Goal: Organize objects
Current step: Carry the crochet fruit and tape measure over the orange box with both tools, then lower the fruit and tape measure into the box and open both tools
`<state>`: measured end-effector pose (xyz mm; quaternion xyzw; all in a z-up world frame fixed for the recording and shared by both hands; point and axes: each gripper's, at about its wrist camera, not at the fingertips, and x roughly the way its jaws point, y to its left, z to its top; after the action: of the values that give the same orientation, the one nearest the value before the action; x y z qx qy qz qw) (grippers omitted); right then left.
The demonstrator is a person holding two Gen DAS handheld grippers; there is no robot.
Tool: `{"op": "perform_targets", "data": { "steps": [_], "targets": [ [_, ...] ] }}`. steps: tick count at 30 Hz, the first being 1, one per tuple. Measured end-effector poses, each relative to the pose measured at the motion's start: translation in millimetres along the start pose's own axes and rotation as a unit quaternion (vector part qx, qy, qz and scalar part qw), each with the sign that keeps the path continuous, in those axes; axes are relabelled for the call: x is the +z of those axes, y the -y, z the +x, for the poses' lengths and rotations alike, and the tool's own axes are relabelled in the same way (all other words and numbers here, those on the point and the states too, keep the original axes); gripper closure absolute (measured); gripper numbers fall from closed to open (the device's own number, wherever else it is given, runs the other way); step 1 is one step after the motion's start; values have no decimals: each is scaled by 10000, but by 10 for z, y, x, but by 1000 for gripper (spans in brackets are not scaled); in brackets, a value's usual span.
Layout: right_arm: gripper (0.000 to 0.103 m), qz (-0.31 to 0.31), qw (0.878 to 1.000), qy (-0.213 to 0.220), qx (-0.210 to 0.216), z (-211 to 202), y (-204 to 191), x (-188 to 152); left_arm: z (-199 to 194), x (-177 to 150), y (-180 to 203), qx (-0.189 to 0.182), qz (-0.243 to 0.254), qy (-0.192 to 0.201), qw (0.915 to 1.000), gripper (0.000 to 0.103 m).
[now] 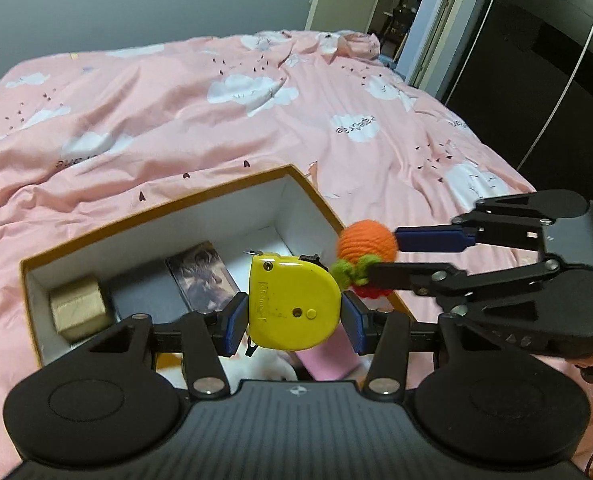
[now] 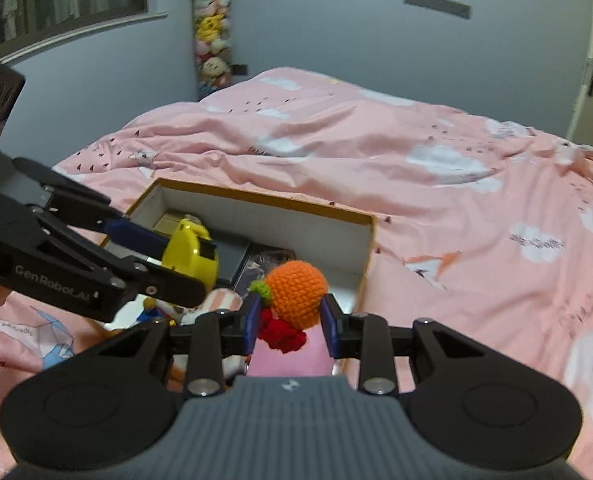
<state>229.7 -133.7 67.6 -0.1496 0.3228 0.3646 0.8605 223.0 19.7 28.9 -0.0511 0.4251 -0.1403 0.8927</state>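
My left gripper (image 1: pixel 294 314) is shut on a yellow tape measure (image 1: pixel 294 304) and holds it above the open cardboard box (image 1: pixel 168 210) on the pink bed. In the right wrist view the same tape measure (image 2: pixel 190 254) shows at the left, clamped in the left gripper (image 2: pixel 176 256). My right gripper (image 2: pixel 290 318) is shut on an orange crocheted fruit (image 2: pixel 296 294) with green leaves and a red part under it. In the left wrist view that fruit (image 1: pixel 366 246) hangs over the box's right wall, held by the right gripper (image 1: pixel 384 256).
Inside the box lie a gold cube-shaped box (image 1: pixel 78 308), a dark flat case (image 1: pixel 148 294), a picture card (image 1: pixel 200 280), a pink item (image 1: pixel 328 356) and a small toy figure (image 2: pixel 156 310). The rumpled pink duvet (image 1: pixel 216 128) surrounds the box. A dark wardrobe (image 1: pixel 536 40) stands at the right.
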Motion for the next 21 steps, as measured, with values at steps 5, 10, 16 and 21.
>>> {"op": "perform_targets", "data": {
  "steps": [5,10,16,21],
  "targets": [
    [70,-606,9977,-299,74,516,25,193,379,192,-243,32,-240,-281,9993,47],
    [70,-1300,9895,-636,38,986,25,264,741,331,-449,24,-505,-555,9972,47],
    [70,-2287,9679,-962,-396,1399,-51,274,1082,393,-580,83,-829,-867,9927,47],
    [70,-3009,9450,-1182,-489,1589,-104,190,1250,415,-651,28,-1080,-1029,9888,47]
  ]
}}
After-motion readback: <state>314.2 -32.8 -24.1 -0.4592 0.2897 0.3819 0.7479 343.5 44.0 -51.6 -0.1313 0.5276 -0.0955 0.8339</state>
